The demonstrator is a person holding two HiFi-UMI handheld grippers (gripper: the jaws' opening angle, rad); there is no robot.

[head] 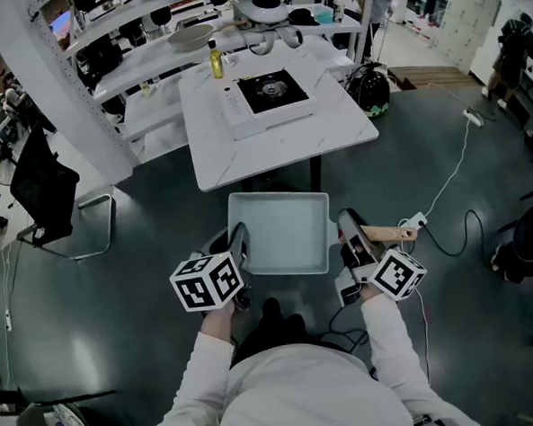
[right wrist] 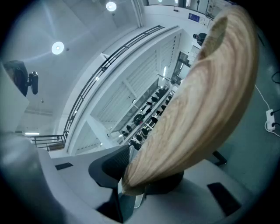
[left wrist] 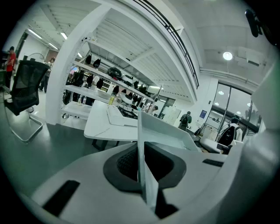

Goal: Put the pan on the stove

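While the left gripper (head: 240, 245) pinches the pan's (head: 281, 235) wall and the right gripper (head: 350, 231) clamps its handle (head: 396, 235), the stove (head: 273, 92) waits straight ahead, mid-desk (head: 272, 155).

A dark grey floor (head: 118, 289) runs through a large, open hall. A white counter (head: 334, 131) stands ahead on a dark leg. Behind it, long white shelves (head: 137, 17) are crowded with dark items. A thick white column (head: 56, 85) slants across the left, with a black chair (head: 44, 190) just beside it. At the right a white cable (head: 455, 167) trails over the floor from a power strip (head: 474, 116). Pale lockers (head: 466, 15) fill the far right corner. Overhead, a round ceiling lamp (left wrist: 227, 55) glows above tall glazed doors (left wrist: 227, 116), and strip lights (left wrist: 33, 33) run along the left.
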